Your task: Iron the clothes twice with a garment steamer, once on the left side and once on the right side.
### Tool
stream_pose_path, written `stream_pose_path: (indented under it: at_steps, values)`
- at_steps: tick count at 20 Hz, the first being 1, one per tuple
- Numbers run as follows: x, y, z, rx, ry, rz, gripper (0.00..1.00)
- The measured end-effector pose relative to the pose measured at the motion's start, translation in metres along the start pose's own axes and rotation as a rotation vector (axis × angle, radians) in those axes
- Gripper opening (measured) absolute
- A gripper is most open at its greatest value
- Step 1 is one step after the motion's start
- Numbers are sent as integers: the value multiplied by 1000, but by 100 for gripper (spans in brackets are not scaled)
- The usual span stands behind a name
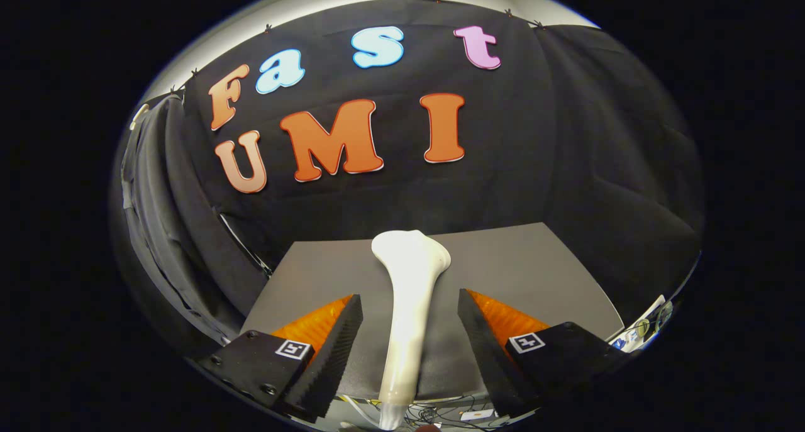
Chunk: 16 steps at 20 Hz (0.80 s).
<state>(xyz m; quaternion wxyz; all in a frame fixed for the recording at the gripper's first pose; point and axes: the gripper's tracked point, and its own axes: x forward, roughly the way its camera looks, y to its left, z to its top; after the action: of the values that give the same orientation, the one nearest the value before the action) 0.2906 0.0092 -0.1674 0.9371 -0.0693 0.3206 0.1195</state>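
The white garment steamer (409, 293) lies lengthwise on the grey table (534, 268), its broad head pointing toward the black cloth wall (566, 155), its handle running back between the jaws. The gripper (410, 306) is released, both fingers clear of the handle.

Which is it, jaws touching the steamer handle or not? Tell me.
Apart. In the gripper view the gripper stands open, and grey table shows on both sides between the white garment steamer and each finger.
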Motion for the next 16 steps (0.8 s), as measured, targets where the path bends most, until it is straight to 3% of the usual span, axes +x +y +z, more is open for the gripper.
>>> stream_pose_path:
  at_steps: [5, 12, 14, 16]
  values:
    - [42, 7, -14, 10, 124, 16, 94]
    - [63, -5, -24, 4, 222, -38, 73]
    - [68, -3, -23, 3, 221, -28, 60]
    - [63, -3, -23, -3, 223, -18, 57]
